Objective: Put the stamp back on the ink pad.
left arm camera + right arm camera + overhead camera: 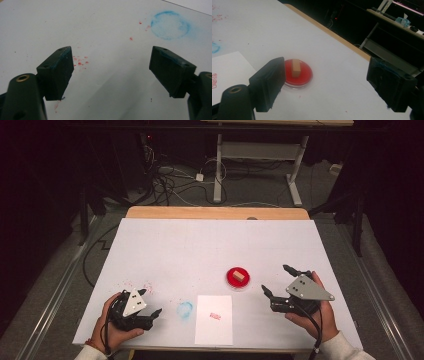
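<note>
Tan stamp (pixel 238 276) stands in red ink pad (pixel 231 279); blue ring stain (pixel 184 309).

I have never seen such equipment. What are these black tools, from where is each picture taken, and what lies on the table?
A person holds two hand tools: a left gripper and a right gripper, each with two black jaws. Both are open and hold nothing. The high view looks down on the white table. The other two views come from cameras riding on each gripper. On the table lie a red ink pad with a small wooden stamp standing on it, a sheet of paper bearing a red print, and a blue ink ring.
</note>
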`<control>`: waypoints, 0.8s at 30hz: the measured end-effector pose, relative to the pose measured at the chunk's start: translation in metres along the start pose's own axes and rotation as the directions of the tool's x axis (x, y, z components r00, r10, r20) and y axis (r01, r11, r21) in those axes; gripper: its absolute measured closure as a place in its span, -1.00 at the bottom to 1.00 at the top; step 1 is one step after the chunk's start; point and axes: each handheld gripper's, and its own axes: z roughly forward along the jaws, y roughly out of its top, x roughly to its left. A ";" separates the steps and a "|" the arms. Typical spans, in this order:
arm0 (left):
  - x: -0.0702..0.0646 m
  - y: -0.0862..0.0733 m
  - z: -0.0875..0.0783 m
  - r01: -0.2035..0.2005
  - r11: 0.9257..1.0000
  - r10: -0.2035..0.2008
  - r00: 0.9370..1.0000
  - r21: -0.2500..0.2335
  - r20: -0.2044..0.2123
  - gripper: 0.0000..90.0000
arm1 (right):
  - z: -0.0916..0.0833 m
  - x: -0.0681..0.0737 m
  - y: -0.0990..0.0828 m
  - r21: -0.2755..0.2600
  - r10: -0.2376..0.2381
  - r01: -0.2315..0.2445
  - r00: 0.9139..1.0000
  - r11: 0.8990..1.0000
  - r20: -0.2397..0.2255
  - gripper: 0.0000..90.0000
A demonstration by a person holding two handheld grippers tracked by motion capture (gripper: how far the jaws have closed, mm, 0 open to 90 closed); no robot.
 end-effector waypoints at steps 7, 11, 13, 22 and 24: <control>-0.001 0.002 0.002 -0.007 1.000 0.007 1.000 0.003 0.005 -0.57 | -0.008 -0.003 -0.011 0.009 -0.001 0.001 1.000 1.000 0.031 -0.64; -0.002 0.003 0.004 -0.009 1.000 0.009 1.000 -0.001 0.009 -0.57 | -0.011 -0.002 -0.016 0.015 0.001 -0.001 0.999 1.000 0.033 -0.64; -0.002 0.004 0.004 -0.016 1.000 0.016 1.000 0.002 0.011 -0.57 | -0.013 -0.002 -0.020 0.015 0.000 -0.001 0.999 1.000 0.036 -0.64; -0.003 0.006 0.007 -0.032 0.999 0.032 0.999 0.000 0.015 -0.57 | -0.017 -0.004 -0.039 0.038 0.001 -0.003 0.999 0.999 0.049 -0.64; -0.003 0.007 0.007 -0.032 0.999 0.033 0.999 -0.003 0.014 -0.57 | -0.017 -0.005 -0.043 0.048 0.005 -0.007 0.999 0.999 0.049 -0.63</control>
